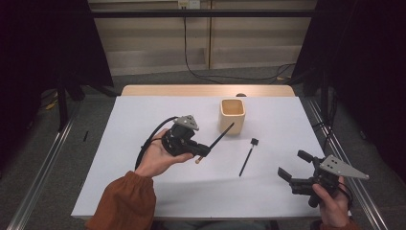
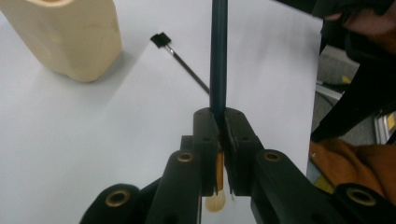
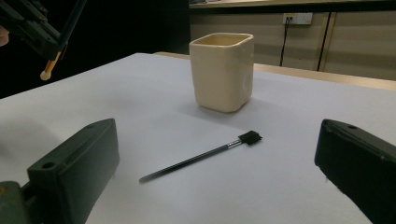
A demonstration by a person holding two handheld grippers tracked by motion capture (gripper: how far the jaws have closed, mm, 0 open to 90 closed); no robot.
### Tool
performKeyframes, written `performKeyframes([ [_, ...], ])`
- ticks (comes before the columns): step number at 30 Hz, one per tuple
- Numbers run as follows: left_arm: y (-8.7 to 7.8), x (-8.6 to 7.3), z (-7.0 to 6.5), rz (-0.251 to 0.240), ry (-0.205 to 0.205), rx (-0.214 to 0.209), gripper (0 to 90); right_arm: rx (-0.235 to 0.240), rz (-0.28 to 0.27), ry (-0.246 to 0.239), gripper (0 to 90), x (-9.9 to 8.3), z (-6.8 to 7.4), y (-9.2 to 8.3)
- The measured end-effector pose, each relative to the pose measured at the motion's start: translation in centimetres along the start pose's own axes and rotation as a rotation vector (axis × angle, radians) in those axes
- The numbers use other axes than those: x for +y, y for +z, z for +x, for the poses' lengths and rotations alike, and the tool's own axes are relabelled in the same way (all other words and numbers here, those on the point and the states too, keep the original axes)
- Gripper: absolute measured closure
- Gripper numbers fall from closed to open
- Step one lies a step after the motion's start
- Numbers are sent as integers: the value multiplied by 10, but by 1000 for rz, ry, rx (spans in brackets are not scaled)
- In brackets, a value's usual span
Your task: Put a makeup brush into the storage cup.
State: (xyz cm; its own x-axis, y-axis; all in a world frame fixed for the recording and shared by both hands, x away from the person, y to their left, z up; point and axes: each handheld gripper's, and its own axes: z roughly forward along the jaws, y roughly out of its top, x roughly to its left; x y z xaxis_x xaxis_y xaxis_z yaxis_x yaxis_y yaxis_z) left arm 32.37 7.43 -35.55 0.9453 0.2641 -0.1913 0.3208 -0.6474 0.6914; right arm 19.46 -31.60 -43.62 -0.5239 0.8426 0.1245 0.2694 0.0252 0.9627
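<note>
From the high view, the left gripper (image 1: 203, 149) is pinching a dark brush (image 1: 221, 136), its tip angling toward the cream cup (image 1: 232, 115) on the white worktop (image 1: 143, 191). In the left gripper view, the jaws are clamping the handle. In the right gripper view, spread jaws are framing a second brush (image 3: 201, 157) lying before the cup.

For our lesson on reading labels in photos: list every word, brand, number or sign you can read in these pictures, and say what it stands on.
No readable text in any of the views.
The cream cup: plain, no print.
The dark brush on the table and the brush held in the left gripper: no visible marking.
The wall socket: too small to tell whether it bears any marking.
</note>
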Motion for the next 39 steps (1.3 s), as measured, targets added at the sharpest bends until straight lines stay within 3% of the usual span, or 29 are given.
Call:
performKeyframes([
  [12,9,5,0,165,23,-25,846,11,6,-5,0,0,0,0],
  [15,11,6,2,233,35,-33,846,13,8,-3,0,0,1,0],
  [20,15,4,12,299,7,-10,846,17,10,-4,0,0,1,1],
  [24,17,3,15,362,9,-6,846,18,11,-4,0,0,1,2],
  [39,33,-1,8,481,27,-27,845,28,21,-10,0,-1,2,3],
])
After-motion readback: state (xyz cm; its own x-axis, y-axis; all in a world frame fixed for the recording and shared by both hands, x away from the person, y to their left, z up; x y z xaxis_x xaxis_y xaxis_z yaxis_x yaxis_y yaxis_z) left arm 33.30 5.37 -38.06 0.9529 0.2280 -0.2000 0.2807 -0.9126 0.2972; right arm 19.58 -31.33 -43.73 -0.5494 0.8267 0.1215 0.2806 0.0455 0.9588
